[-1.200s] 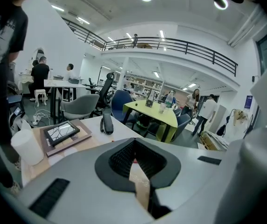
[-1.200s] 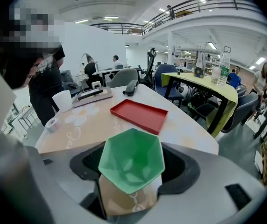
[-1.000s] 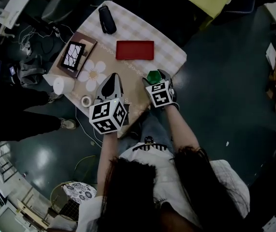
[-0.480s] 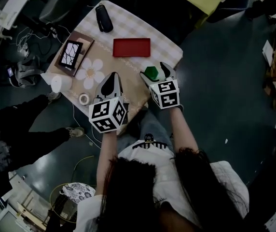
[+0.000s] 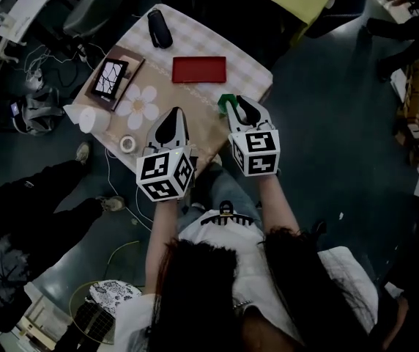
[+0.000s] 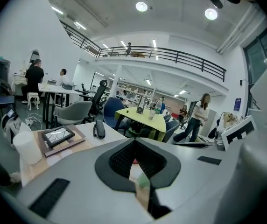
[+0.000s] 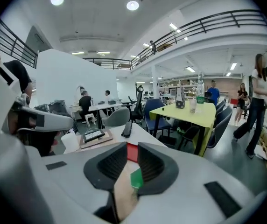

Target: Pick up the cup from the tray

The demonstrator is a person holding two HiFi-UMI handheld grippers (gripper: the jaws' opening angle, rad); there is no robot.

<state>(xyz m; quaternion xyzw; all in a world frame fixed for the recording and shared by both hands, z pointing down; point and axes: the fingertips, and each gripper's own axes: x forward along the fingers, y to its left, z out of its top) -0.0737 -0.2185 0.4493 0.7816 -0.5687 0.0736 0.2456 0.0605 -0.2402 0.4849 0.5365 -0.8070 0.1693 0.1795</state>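
The green cup [image 5: 227, 102] stands on the beige cloth near the table's front right corner, off the empty red tray [image 5: 198, 70]. My right gripper [image 5: 241, 105] is just behind and to the right of the cup. Its jaws are closing, with a narrow gap left and nothing pressed between the pads. In the right gripper view, the cup [image 7: 136, 177] and the tray [image 7: 131, 152] show through that gap. My left gripper [image 5: 171, 116] hovers over the cloth to the left, shut and empty, its tips meeting in the left gripper view [image 6: 134, 146].
On the table are a black case [image 5: 159, 28], a framed picture [image 5: 110, 79], a flower mat [image 5: 140, 103], a tape roll [image 5: 129, 144] and a white roll [image 5: 85, 118]. The table's front edge lies under the grippers. A person's legs are on the floor at left.
The cup sat between the right gripper's wide jaws; now the gripper has drawn back a little, its jaws have narrowed and the cup stands free. The left gripper has barely moved.
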